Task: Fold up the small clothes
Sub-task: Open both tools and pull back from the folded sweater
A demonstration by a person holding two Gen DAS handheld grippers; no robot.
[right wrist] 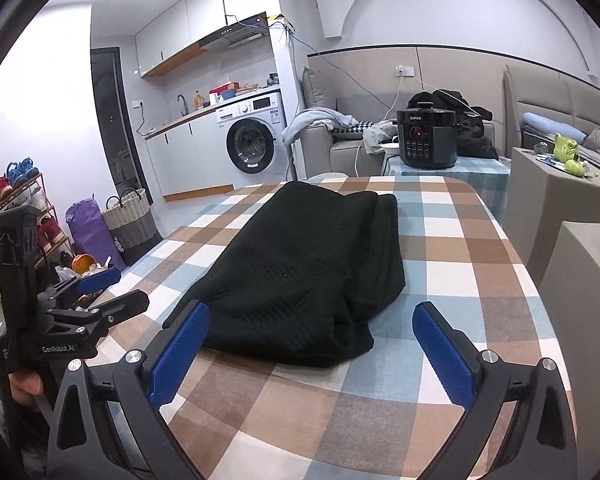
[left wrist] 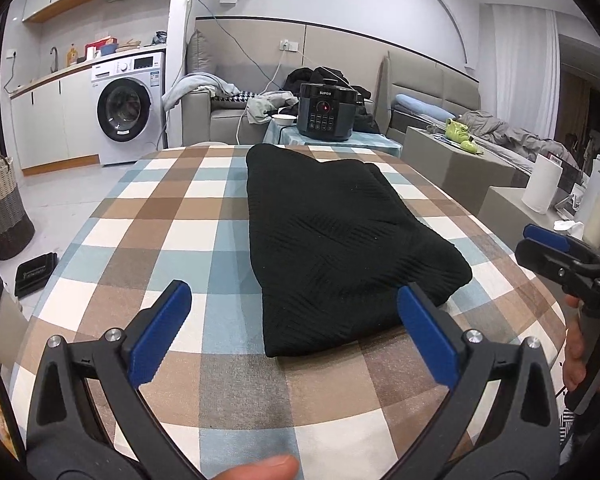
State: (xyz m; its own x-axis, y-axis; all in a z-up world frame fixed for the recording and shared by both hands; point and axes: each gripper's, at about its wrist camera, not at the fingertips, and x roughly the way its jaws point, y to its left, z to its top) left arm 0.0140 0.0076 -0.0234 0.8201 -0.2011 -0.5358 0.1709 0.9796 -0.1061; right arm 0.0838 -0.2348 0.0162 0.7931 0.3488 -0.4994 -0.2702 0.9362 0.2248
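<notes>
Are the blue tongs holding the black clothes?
No, both the left tongs and right tongs stand wide open, and the black clothes lie folded on the table.

Left gripper (left wrist: 294,330), right gripper (right wrist: 311,350): black frames, blue ribbed fingers (left wrist: 160,334), silver screws, white "GenRobot.AI" lettering

table: checked cloth (left wrist: 172,216) in brown, blue and white covers it
on cloth: folded black garment (left wrist: 340,240), lying flat near the middle
</notes>
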